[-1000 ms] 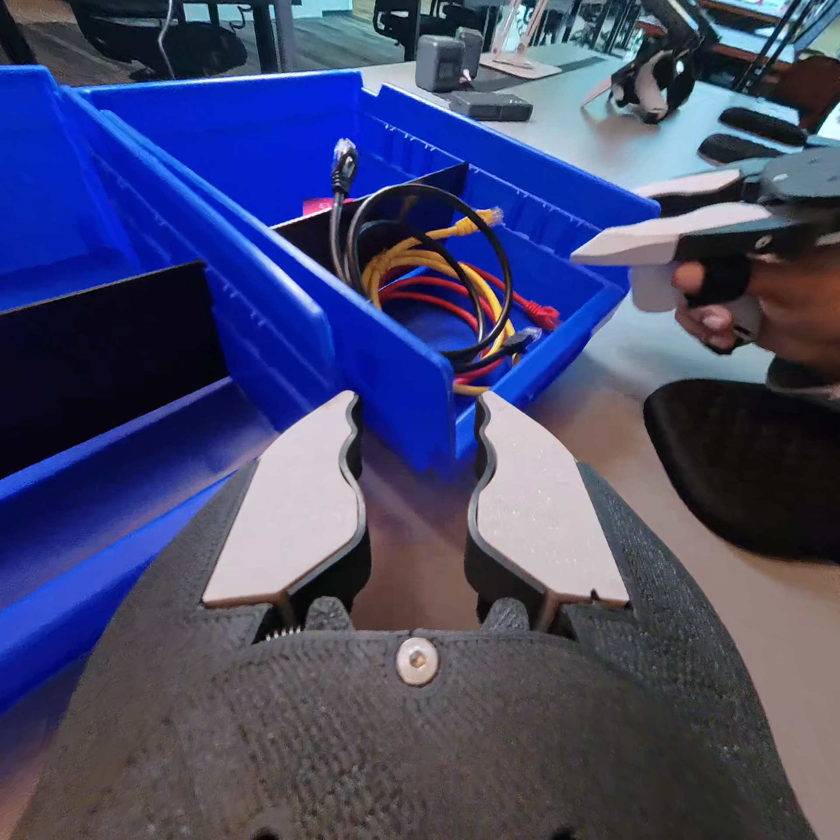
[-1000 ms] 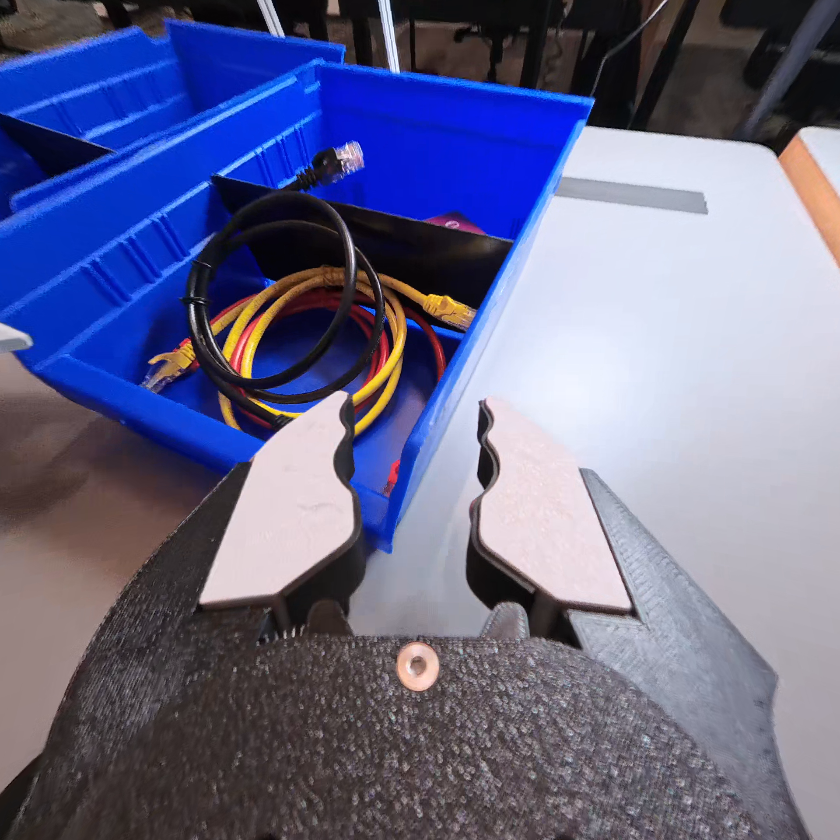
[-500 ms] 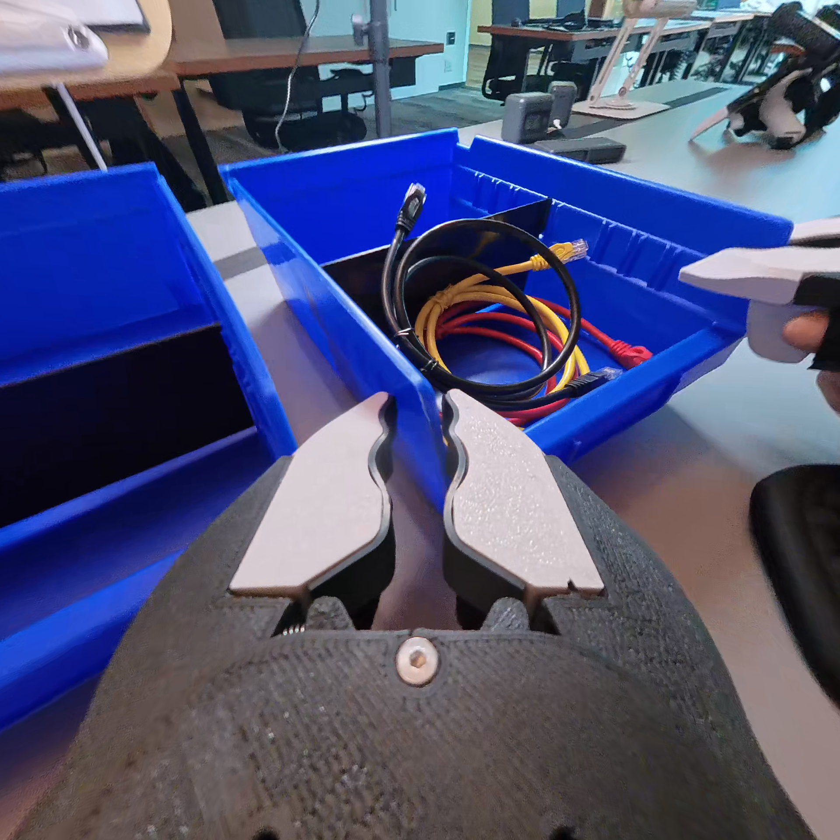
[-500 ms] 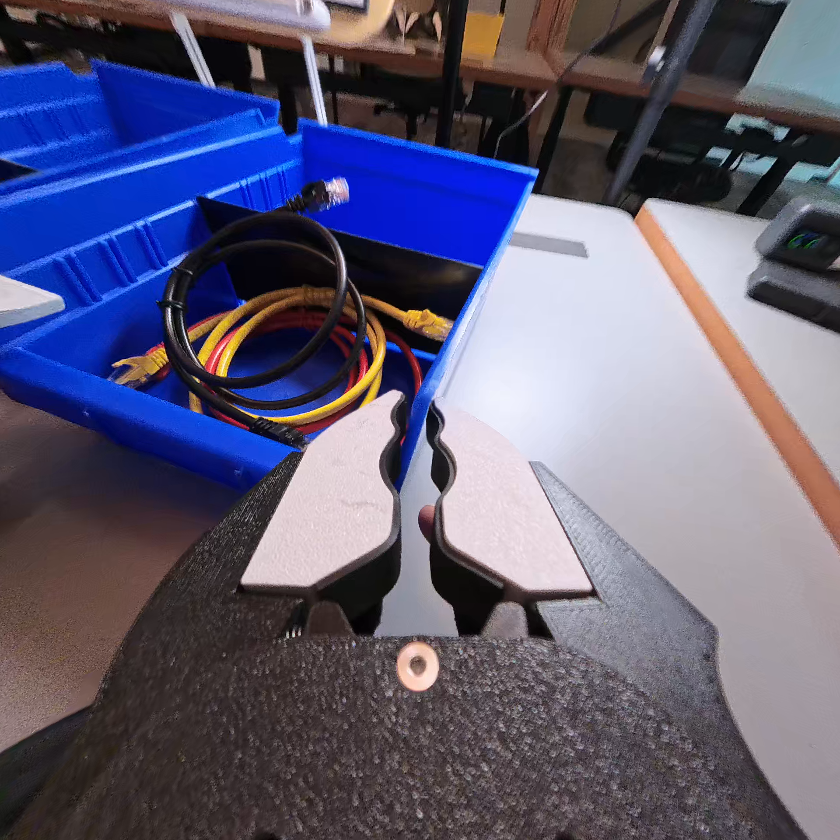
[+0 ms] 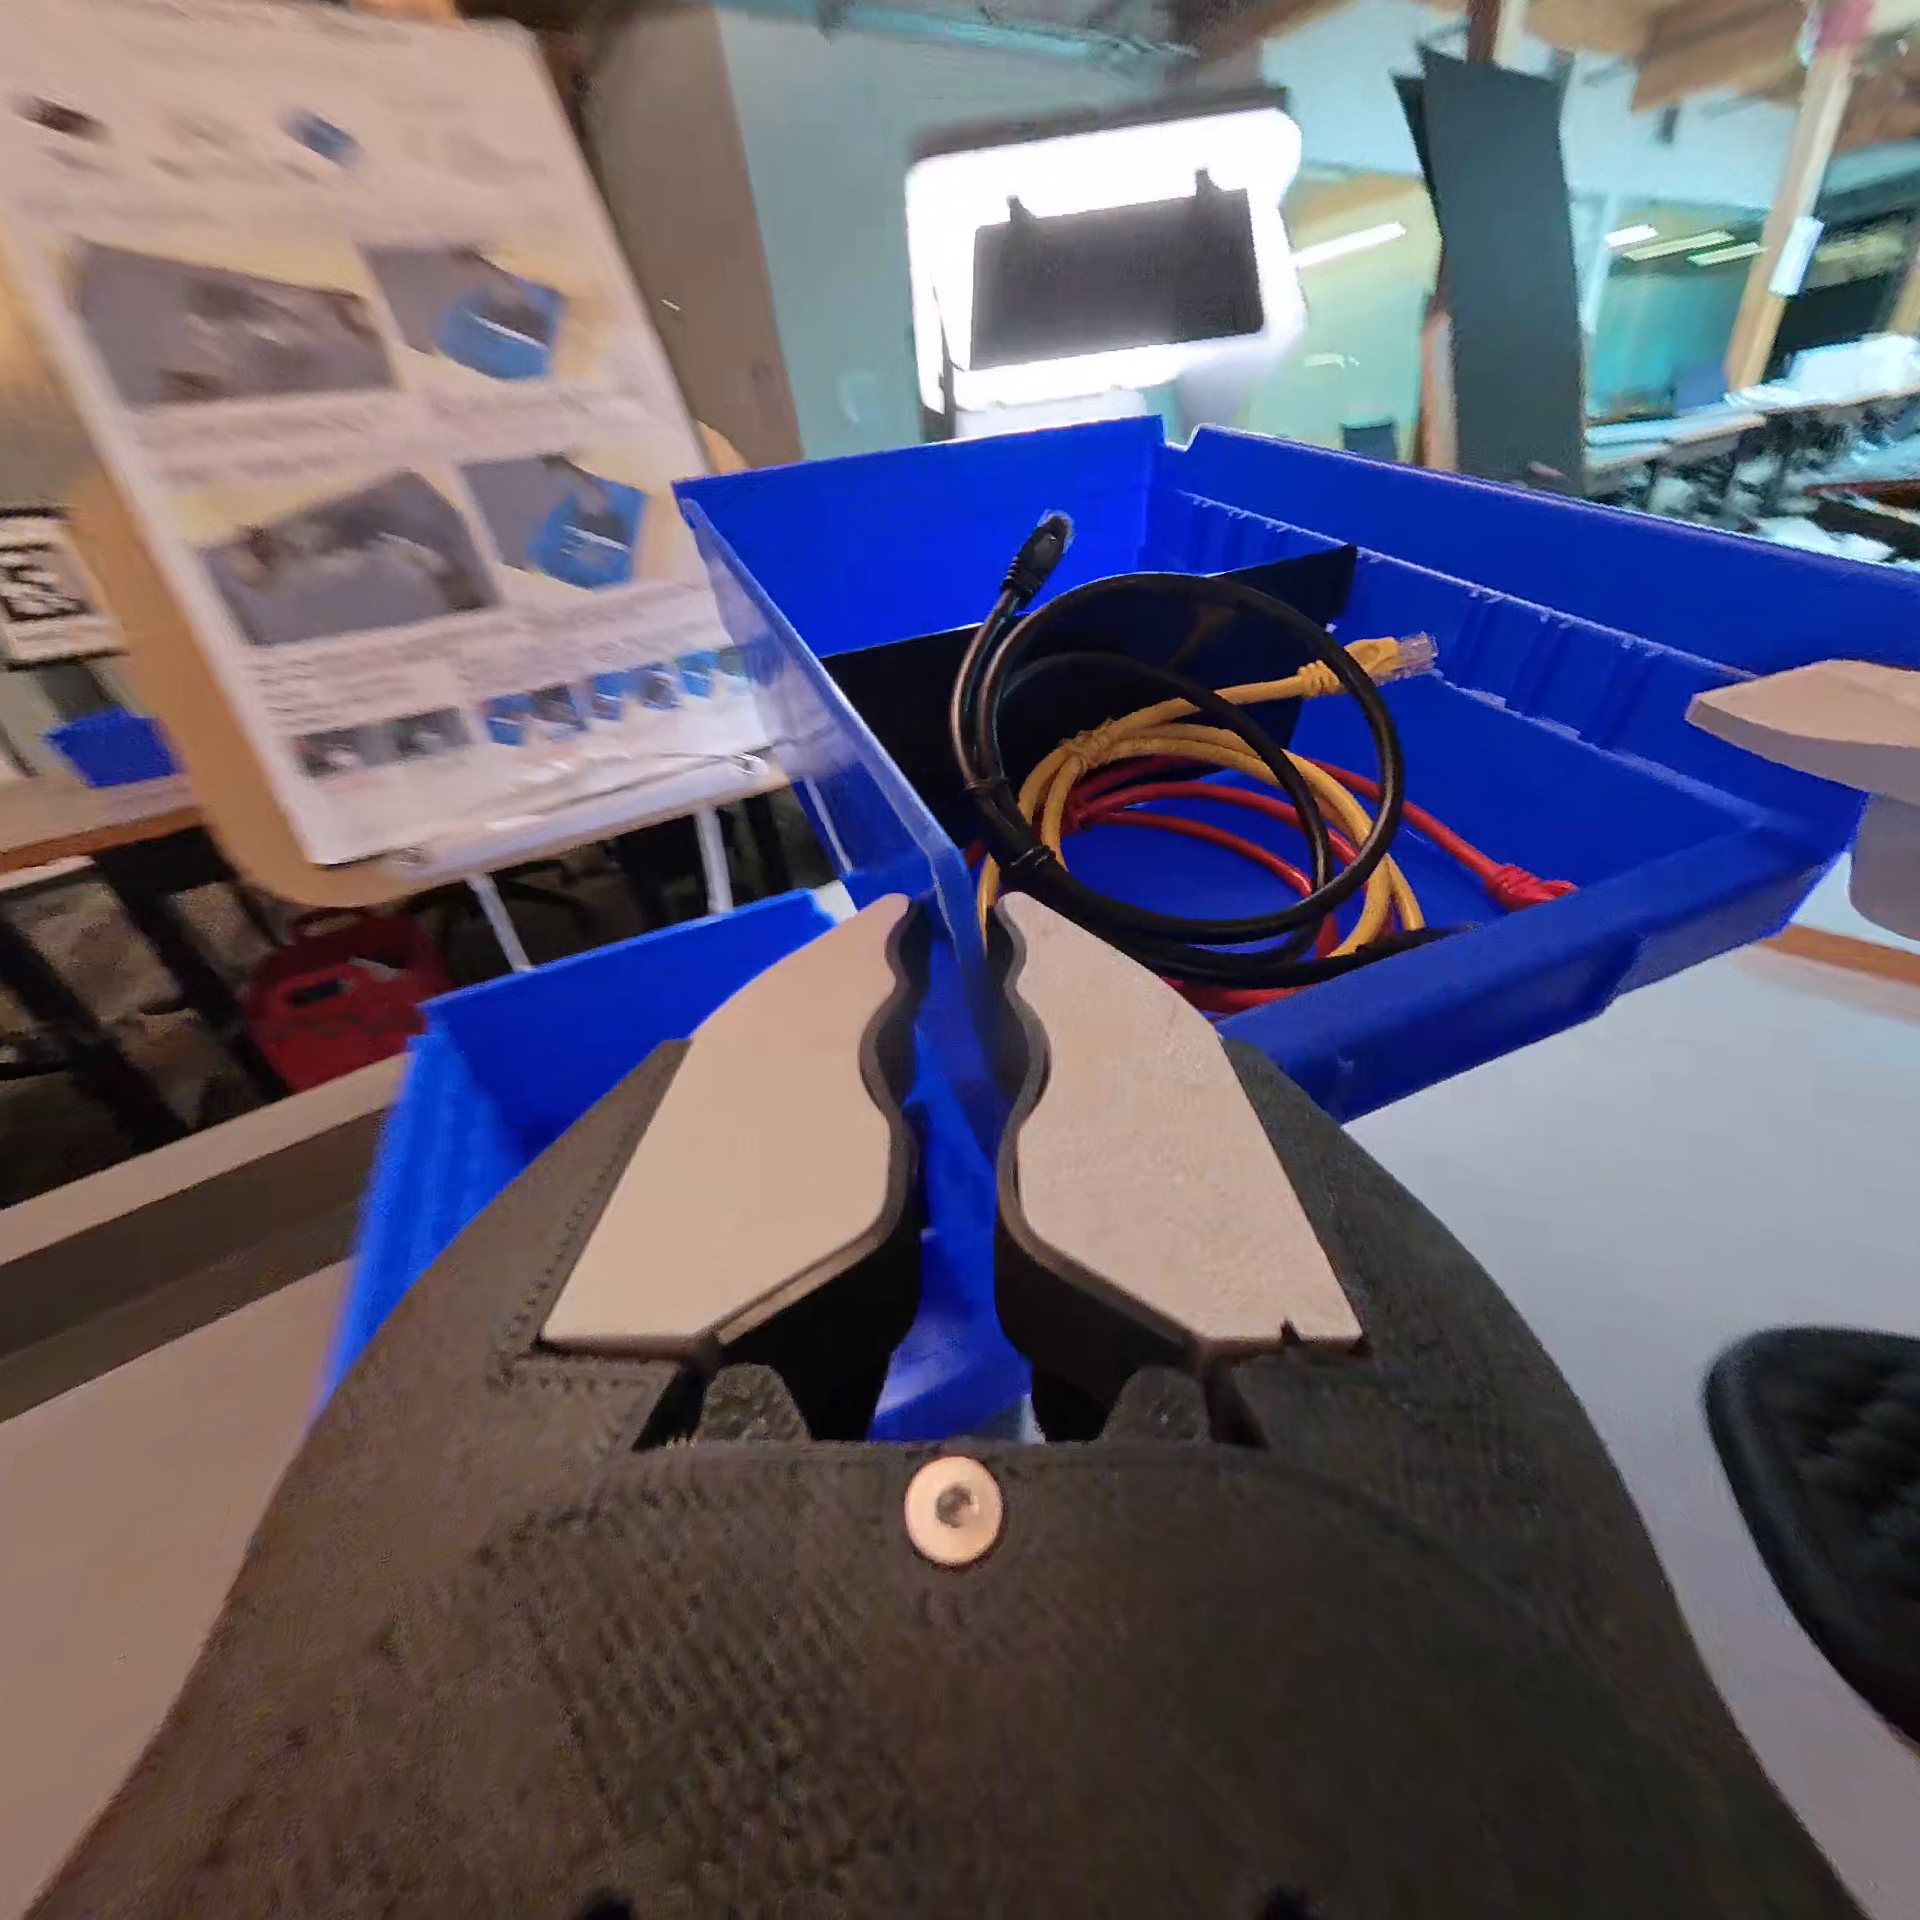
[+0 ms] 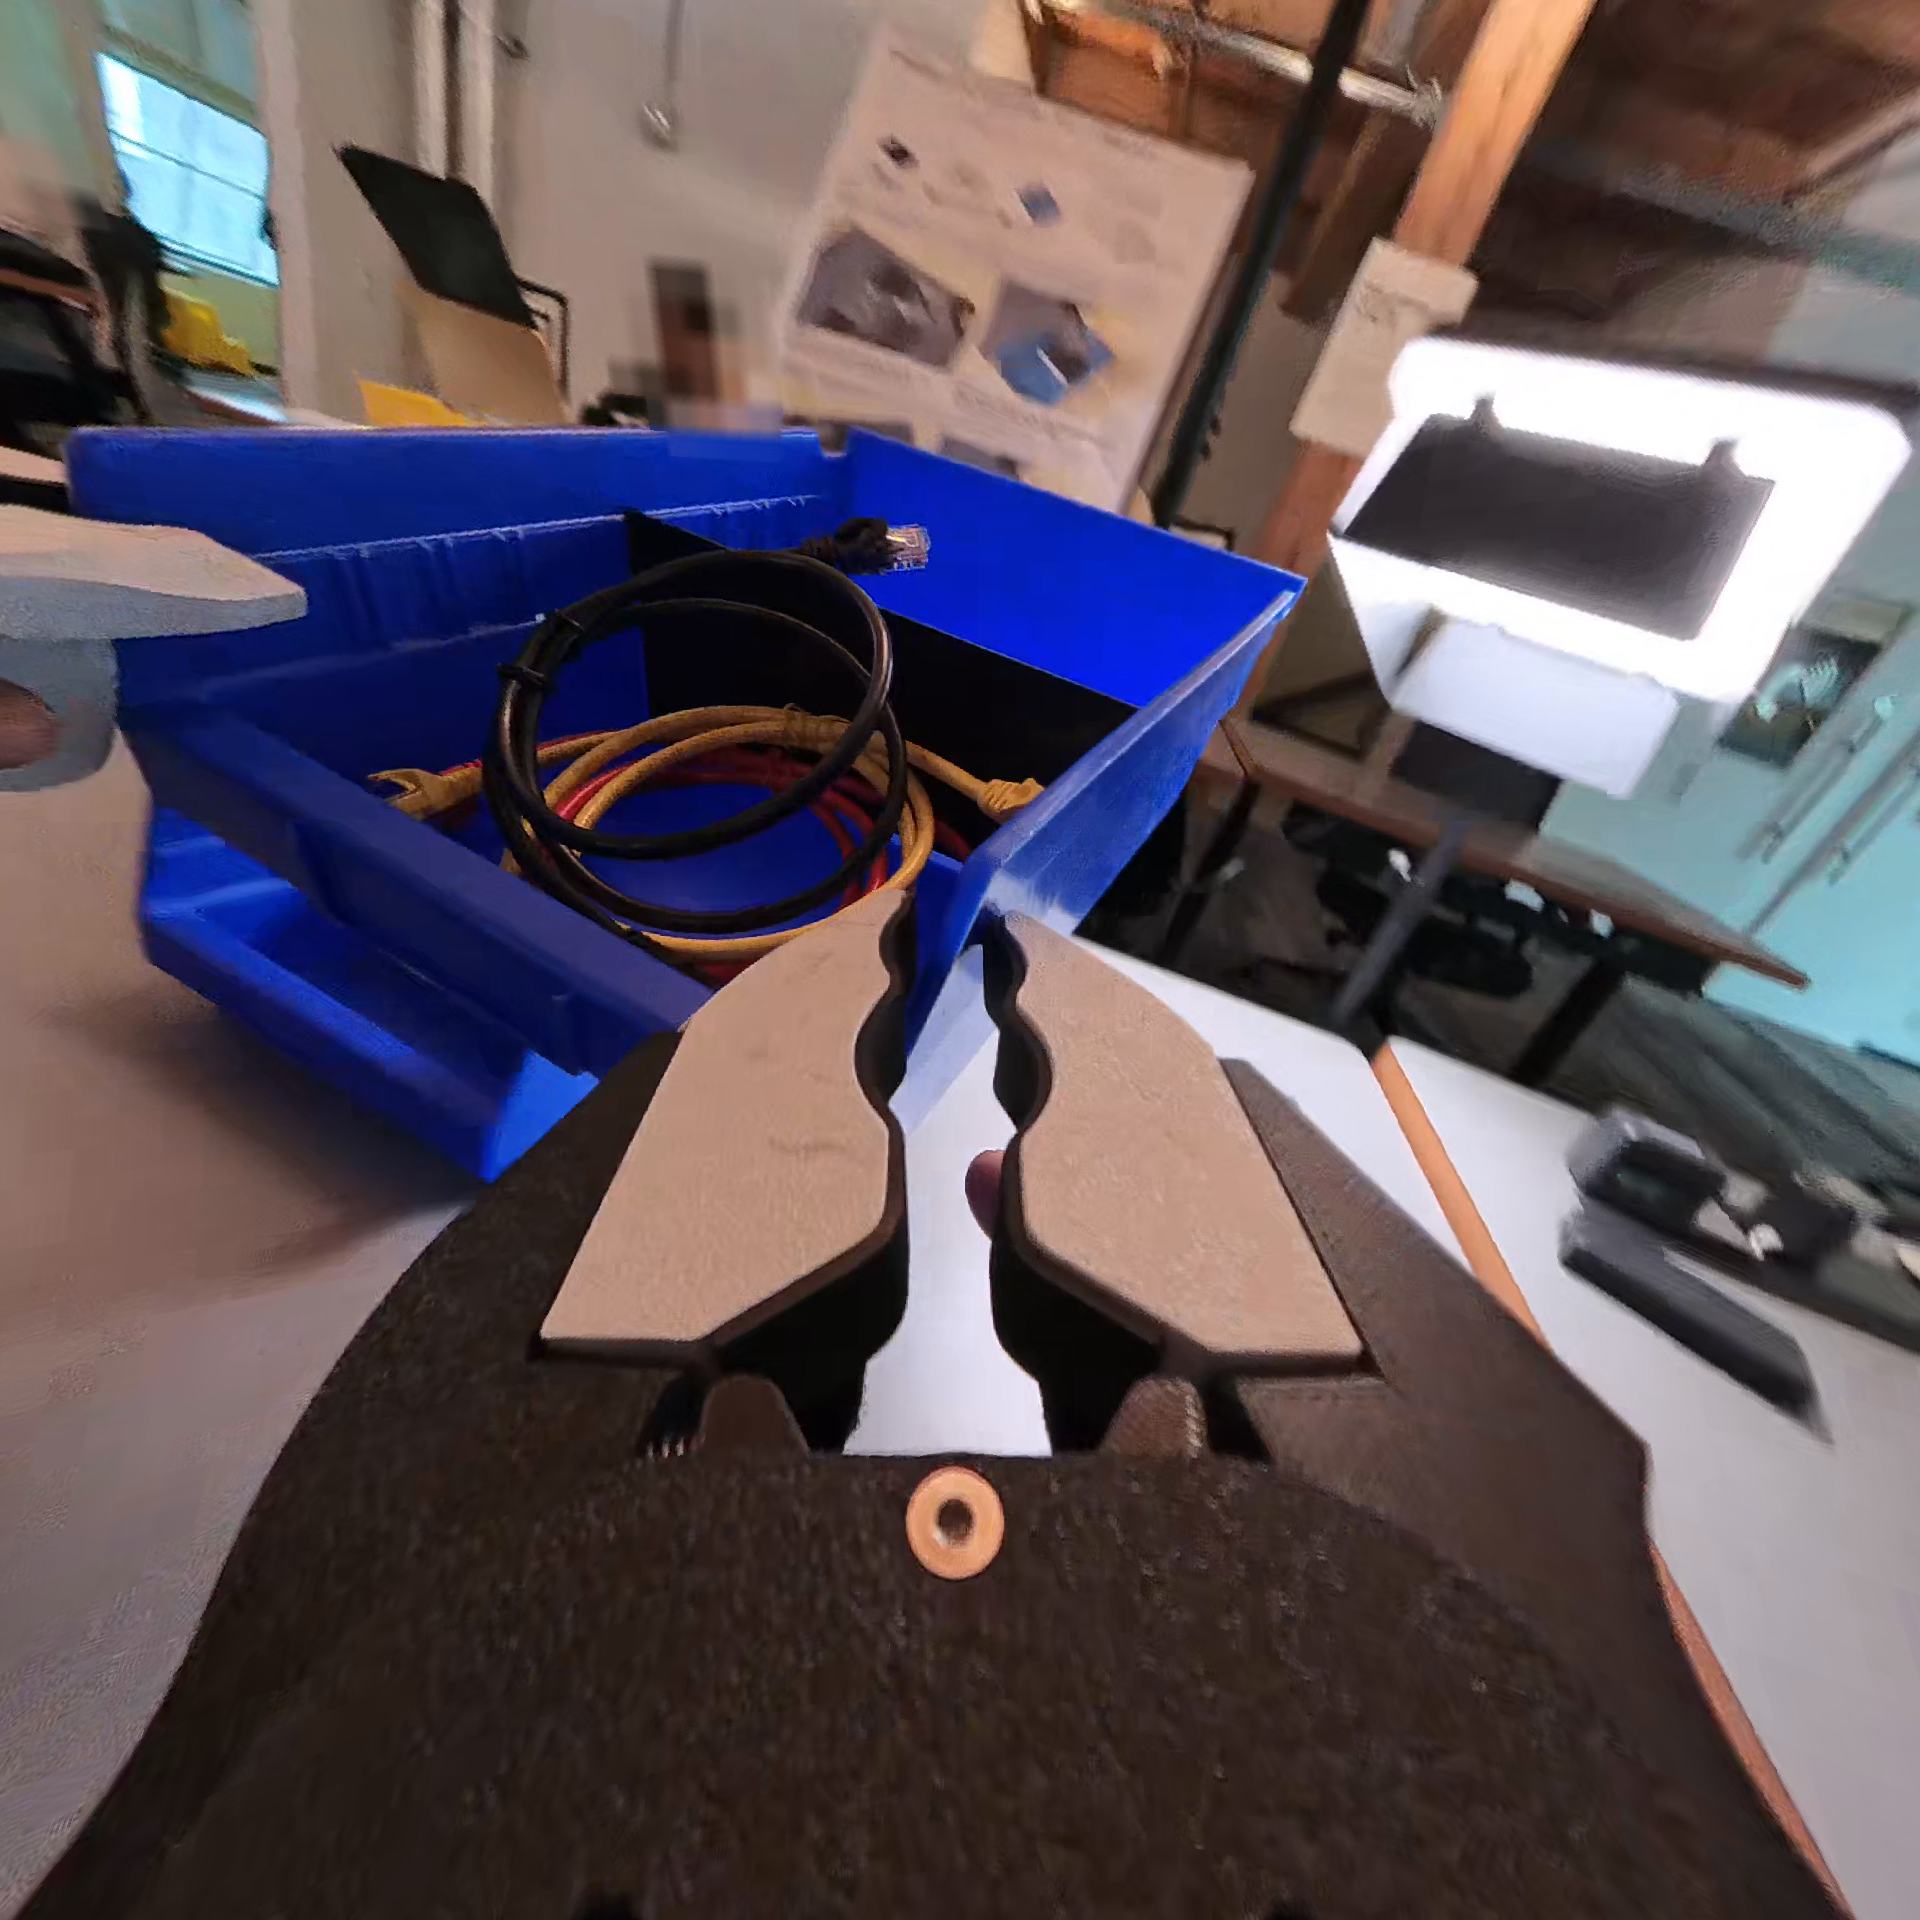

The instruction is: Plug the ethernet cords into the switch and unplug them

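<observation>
A blue bin (image 5: 935, 540) holds coiled ethernet cords: black (image 5: 977, 727), yellow (image 5: 1132, 740) and red (image 5: 1517, 883). My left gripper (image 5: 956, 920) is shut on the bin's left side wall. My right gripper (image 6: 956, 920) is shut on the front end of the bin's (image 6: 1039, 582) right side wall. The two hold the bin raised and tilted above the table. The right wrist view shows the black (image 6: 504, 727), yellow (image 6: 727, 722) and red (image 6: 831, 805) cords too. Each view shows the other gripper's finger at its edge (image 5: 1808, 727) (image 6: 135, 582).
A second blue bin (image 5: 582, 1018) sits low on the left, behind my left gripper. A poster board (image 5: 364, 468) and a bright light panel (image 5: 1112, 281) stand behind. The grey table (image 5: 1558, 1143) lies below. Dark devices (image 6: 1683, 1247) rest on a neighbouring table.
Both grippers closed from open onto the bin's side walls. The bin has since come up off the table and both views have swung upward towards the room.
</observation>
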A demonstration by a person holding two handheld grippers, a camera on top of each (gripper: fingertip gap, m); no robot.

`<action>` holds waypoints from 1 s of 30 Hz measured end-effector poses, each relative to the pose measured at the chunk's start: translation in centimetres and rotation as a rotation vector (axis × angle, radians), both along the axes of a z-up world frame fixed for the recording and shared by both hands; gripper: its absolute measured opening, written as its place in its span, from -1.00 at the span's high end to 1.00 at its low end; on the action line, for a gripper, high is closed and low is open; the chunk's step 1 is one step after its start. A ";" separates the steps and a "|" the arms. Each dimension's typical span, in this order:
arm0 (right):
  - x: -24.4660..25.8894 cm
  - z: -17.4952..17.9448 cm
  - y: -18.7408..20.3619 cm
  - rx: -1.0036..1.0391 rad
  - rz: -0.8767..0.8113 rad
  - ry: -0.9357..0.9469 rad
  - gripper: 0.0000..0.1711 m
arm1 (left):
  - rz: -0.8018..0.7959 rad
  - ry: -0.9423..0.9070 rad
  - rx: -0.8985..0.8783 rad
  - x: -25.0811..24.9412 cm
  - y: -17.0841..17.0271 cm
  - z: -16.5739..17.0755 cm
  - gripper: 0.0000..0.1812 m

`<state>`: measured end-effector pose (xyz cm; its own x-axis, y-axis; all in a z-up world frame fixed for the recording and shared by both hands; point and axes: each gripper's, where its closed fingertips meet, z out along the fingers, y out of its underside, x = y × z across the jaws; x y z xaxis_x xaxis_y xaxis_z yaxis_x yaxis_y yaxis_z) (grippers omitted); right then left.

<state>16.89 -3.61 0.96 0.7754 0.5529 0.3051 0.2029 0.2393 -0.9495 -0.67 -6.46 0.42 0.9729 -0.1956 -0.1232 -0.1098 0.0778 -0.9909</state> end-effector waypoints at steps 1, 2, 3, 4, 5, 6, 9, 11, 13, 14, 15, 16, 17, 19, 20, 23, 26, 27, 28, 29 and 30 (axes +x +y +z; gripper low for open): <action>-1.8 1.0 -0.4 0.019 0.030 0.001 0.87 | 0.039 -0.005 0.020 -1.7 -0.8 0.9 0.89; -3.7 1.9 -0.9 0.031 0.064 0.006 0.87 | 0.078 -0.011 0.036 -3.6 -1.7 1.6 0.90; -5.7 2.6 -1.3 0.041 0.097 0.009 0.87 | 0.115 -0.021 0.050 -5.5 -2.7 2.2 0.90; -7.7 3.2 -1.8 0.047 0.131 0.013 0.87 | 0.150 -0.034 0.064 -7.4 -3.7 2.8 0.90; -9.9 3.6 -2.3 0.051 0.165 0.016 0.86 | 0.186 -0.045 0.077 -9.4 -4.8 3.2 0.91; -12.0 3.7 -2.8 0.054 0.198 0.016 0.86 | 0.222 -0.054 0.087 -11.4 -5.9 3.6 0.91; -18.5 3.0 -4.0 0.024 0.294 0.015 0.85 | 0.327 -0.077 0.090 -17.2 -8.9 3.6 0.92; -22.7 1.6 -4.6 -0.021 0.351 0.013 0.85 | 0.387 -0.091 0.070 -20.8 -10.6 2.9 0.92; -26.6 -0.6 -5.1 -0.079 0.399 0.006 0.85 | 0.450 -0.085 0.034 -24.2 -11.9 1.3 0.92; -28.3 -1.8 -5.2 -0.102 0.416 -0.001 0.85 | 0.477 -0.087 0.012 -25.7 -12.4 0.3 0.92; -29.9 -3.1 -5.4 -0.128 0.432 -0.011 0.86 | 0.498 -0.093 -0.011 -27.0 -13.0 -0.7 0.92; -31.3 -4.4 -5.6 -0.160 0.450 -0.017 0.85 | 0.518 -0.100 -0.034 -28.3 -13.4 -1.8 0.92; -32.6 -5.8 -5.9 -0.189 0.465 -0.027 0.85 | 0.535 -0.107 -0.059 -29.5 -13.8 -2.9 0.92; -34.8 -8.4 -6.3 -0.223 0.486 -0.063 0.86 | 0.561 -0.130 -0.102 -31.5 -14.3 -5.1 0.93; -35.7 -9.7 -6.4 -0.238 0.495 -0.084 0.86 | 0.570 -0.141 -0.119 -32.4 -14.5 -6.2 0.93; -37.6 -13.2 -6.5 -0.266 0.534 -0.148 0.85 | 0.578 -0.166 -0.163 -34.1 -14.7 -9.2 0.92; -38.2 -15.5 -6.2 -0.265 0.575 -0.194 0.81 | 0.583 -0.125 -0.183 -34.7 -14.5 -11.2 0.91; -38.2 -15.8 -6.0 -0.263 0.569 -0.214 0.81 | 0.579 -0.103 -0.178 -34.6 -14.3 -11.4 0.91; -38.3 -16.1 -5.7 -0.272 0.570 -0.233 0.81 | 0.575 -0.089 -0.192 -34.6 -14.1 -11.7 0.90; -38.3 -16.5 -5.3 -0.299 0.577 -0.246 0.81 | 0.565 -0.073 -0.216 -34.5 -13.9 -12.1 0.89; -38.3 -16.9 -4.9 -0.339 0.590 -0.257 0.82 | 0.550 -0.059 -0.237 -34.3 -13.7 -12.5 0.88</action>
<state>-21.44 -8.52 -15.92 0.2460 0.9533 0.1752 0.3578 0.0786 -0.9305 -35.01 -20.11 -12.10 0.9431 0.3227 -0.0804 -0.0155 -0.1987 -0.9799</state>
